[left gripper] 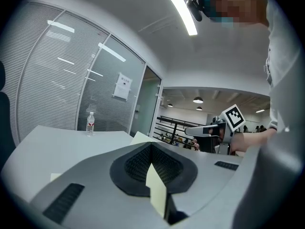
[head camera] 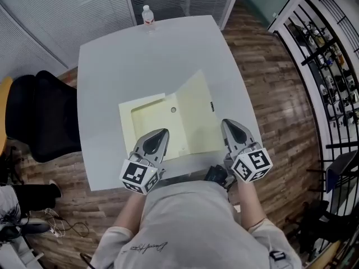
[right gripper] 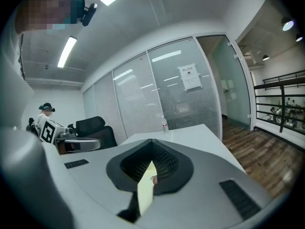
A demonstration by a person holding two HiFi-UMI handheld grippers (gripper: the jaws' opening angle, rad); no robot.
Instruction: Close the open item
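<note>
A pale yellow folder (head camera: 151, 122) lies open on the grey table (head camera: 112, 66), and its right flap (head camera: 196, 108) tilts up a little. A small round stud (head camera: 173, 110) sits near its fold. My left gripper (head camera: 159, 137) hovers over the folder's near left part, jaws together. Close by the flap's right edge, my right gripper (head camera: 227, 126) also has its jaws together. In the left gripper view (left gripper: 151, 144) and the right gripper view (right gripper: 152, 141), only a thin sliver of yellow shows in the slit between the shut jaws.
A water bottle (head camera: 147, 14) stands at the table's far edge. A black office chair (head camera: 45, 116) is to the left of the table. Wood floor and black metal racks (head camera: 331, 55) lie to the right. Glass partition walls stand behind the table.
</note>
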